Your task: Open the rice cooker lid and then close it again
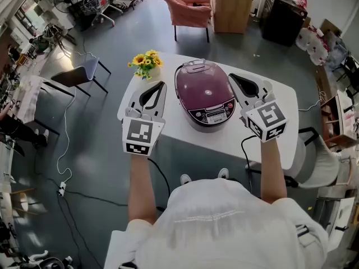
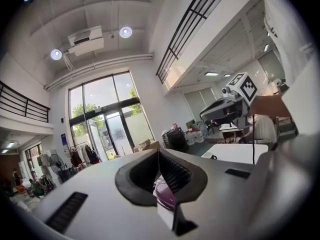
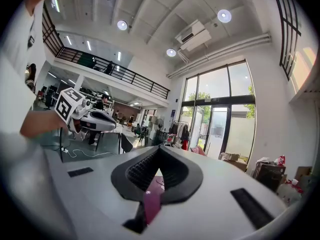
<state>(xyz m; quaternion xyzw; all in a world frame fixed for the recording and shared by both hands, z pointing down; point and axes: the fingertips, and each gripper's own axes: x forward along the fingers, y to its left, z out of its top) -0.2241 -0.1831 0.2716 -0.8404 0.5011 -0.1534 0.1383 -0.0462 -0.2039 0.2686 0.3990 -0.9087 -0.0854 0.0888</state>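
A purple rice cooker (image 1: 205, 94) with its lid down stands in the middle of the white table (image 1: 283, 116), control panel toward me. My left gripper (image 1: 159, 84) hovers to the cooker's left, jaws shut and empty, apart from it. My right gripper (image 1: 234, 77) hovers to the cooker's right, also shut with nothing held. In the left gripper view the left gripper (image 2: 159, 151) points level, a sliver of purple cooker (image 2: 165, 194) showing through its jaws. In the right gripper view the right gripper (image 3: 159, 148) points level too, with a strip of purple (image 3: 151, 204) below.
A bunch of yellow flowers (image 1: 145, 62) stands at the table's far left corner. A black cable (image 1: 244, 150) hangs off the near edge. A pink armchair (image 1: 185, 7) and a black chair (image 1: 78, 74) stand beyond the table. A white chair (image 1: 320, 161) is at the right.
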